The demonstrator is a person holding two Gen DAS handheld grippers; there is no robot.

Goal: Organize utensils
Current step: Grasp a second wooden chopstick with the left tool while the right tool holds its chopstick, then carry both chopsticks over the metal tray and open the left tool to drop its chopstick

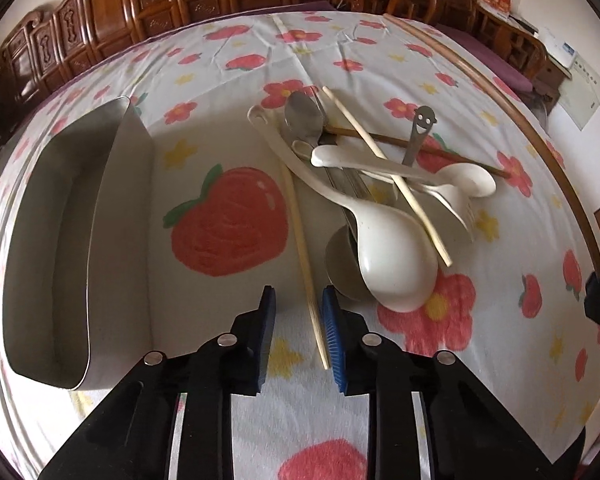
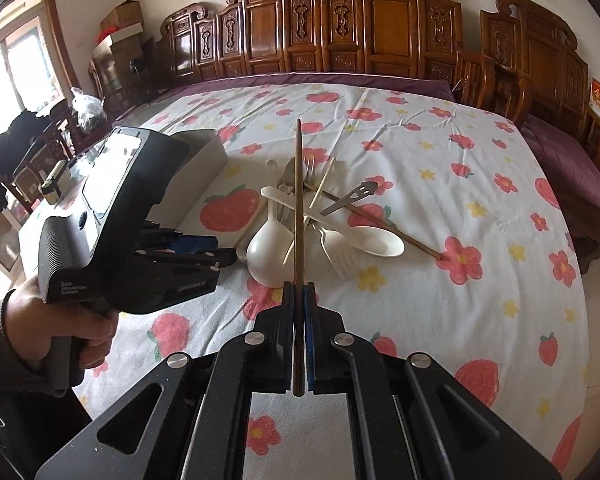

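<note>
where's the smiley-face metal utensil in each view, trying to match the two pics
Left wrist view: the smiley-face utensil stands right of centre in the upper half, face end up, at the far right of the pile.
Right wrist view: it lies just right of centre, face pointing upper right, across the dark chopstick on the cloth.
Shared landmark: the big white ladle.

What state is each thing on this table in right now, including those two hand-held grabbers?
Left tool: open, straddling a pale chopstick lying on the cloth.
Right tool: shut on a dark chopstick, held above the table.
Metal container: empty inside.
Pile of utensils: jumbled, crossing each other.
White ladle: resting bowl-up on the pile.
</note>
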